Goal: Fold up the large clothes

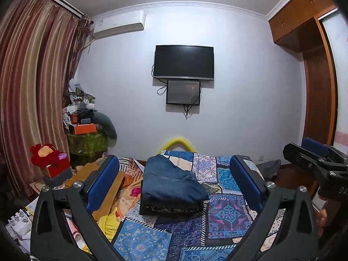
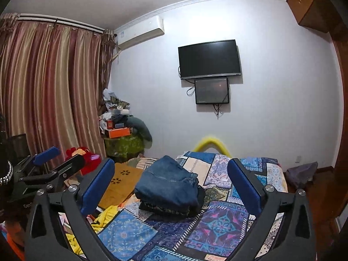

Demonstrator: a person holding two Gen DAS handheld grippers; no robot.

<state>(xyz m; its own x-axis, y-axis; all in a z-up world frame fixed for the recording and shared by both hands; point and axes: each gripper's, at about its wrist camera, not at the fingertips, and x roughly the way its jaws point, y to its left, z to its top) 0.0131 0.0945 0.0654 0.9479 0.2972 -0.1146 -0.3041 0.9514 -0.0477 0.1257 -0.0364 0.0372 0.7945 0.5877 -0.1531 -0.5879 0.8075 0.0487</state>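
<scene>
- On the bed's patchwork bedspread (image 1: 226, 213) lies a stack of folded clothes: folded blue jeans (image 1: 171, 180) on top of a dark patterned folded garment (image 1: 171, 208).
- Both hand-held grippers hang just short of the stack, apart from it, and nothing sits between the fingers of either.
- Left hand-held gripper (image 1: 174, 187): jaws spread wide, blue pads (image 1: 104, 180) framing the jeans from either side in its own view.
- Right hand-held gripper (image 2: 171, 184): likewise spread wide and empty; it also shows at the right edge of the left wrist view.
- Beside the bed, on its left, lie a yellow cloth (image 2: 106, 217) and a tan board (image 2: 119, 182).
- Farther back, a red plush toy (image 1: 46, 156) sits before striped curtains (image 1: 32, 76).
- A dark television (image 1: 183, 62) hangs on the far wall, with a smaller screen (image 1: 183, 92) below it and an air conditioner (image 1: 119, 25) near the ceiling.
</scene>
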